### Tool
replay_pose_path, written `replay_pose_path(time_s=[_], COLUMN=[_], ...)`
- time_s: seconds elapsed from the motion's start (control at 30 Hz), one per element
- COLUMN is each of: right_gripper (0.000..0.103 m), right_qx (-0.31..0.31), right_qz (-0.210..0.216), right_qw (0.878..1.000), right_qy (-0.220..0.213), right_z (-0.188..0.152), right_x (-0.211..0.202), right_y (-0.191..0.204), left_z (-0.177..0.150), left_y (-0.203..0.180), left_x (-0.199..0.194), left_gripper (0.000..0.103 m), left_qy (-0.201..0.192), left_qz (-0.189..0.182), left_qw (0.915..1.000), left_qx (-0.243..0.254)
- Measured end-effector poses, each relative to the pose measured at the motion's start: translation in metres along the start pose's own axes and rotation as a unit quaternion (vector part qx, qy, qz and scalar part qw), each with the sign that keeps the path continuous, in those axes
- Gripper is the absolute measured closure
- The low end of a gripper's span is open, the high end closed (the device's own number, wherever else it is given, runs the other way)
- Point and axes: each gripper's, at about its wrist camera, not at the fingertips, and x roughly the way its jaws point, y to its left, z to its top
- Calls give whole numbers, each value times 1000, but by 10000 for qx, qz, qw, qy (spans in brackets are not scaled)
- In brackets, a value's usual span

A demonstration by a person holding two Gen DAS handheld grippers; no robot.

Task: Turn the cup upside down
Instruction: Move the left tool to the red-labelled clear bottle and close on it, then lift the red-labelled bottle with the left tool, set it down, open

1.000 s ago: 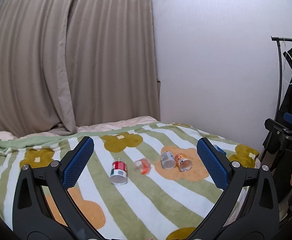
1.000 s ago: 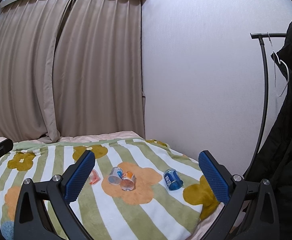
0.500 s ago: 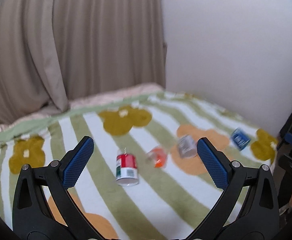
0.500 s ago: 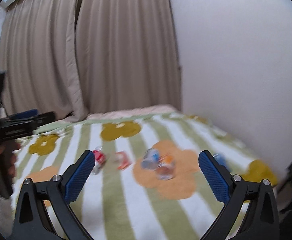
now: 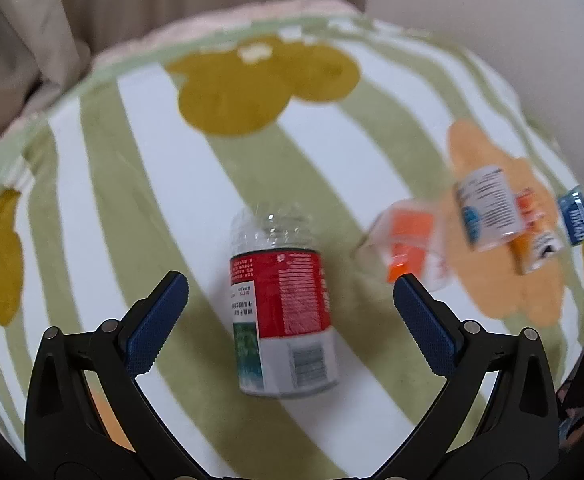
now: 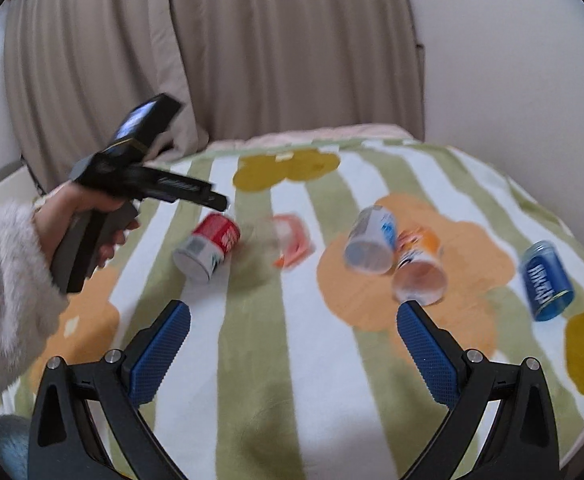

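Bed (image 6: pixel 332 380): covered by a blanket (image 5: pixel 139 184) striped green and white, printed with ochre and orange flower shapes. Curtains (image 6: pixel 251 52) are hung beyond the far edge.

Red-labelled cup (image 5: pixel 281 308): clear plastic, laid on its side near the middle of the bed, its clear end turned toward the far edge. It is seen between and just beyond the left tongs' fingers, untouched.

Other items, all lying on their sides:
- clear cup with orange label (image 5: pixel 406 242), just right of the red-labelled cup;
- white-and-blue labelled cup (image 6: pixel 372 240) and orange-labelled cup (image 6: pixel 420 268), touching, on an orange flower;
- blue can (image 6: pixel 546 280), near the right edge of the bed.

Left tongs (image 5: pixel 291 296): held wide apart, nothing gripped, positioned over the red-labelled cup. The left hand (image 6: pixel 83 216), in a fluffy white sleeve, is seen around the handle in the right wrist view.

Right tongs (image 6: pixel 294 322): held wide apart, nothing gripped, well short of the cups.
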Motion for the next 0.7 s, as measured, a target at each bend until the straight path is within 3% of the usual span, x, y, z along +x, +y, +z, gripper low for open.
replay_pose_path(time_s=[0.2,0.33,0.53,0.7], right_gripper=[0,0,0,0], right_qx=[-9,-25,-9,122], right_qz=[160,223,244,217], right_qw=[9990,9986,9993,9996], right_qy=[412,469,277,106], right_z=[-17,-23,-22,-15], right_x=[34,39,28,7], right_y=[7,10,10,6], left_z=[1,-2,-5,-16], left_y=[3,5,8,-9], left_x=[39,55,40,-5], left_gripper=[11,42,43,43], left_qy=[431,691,629,450], left_qz=[-75,-172,-266,-426], left_qw=[9990,9974,9975,9981], left_qx=[-67,-109,-163,2])
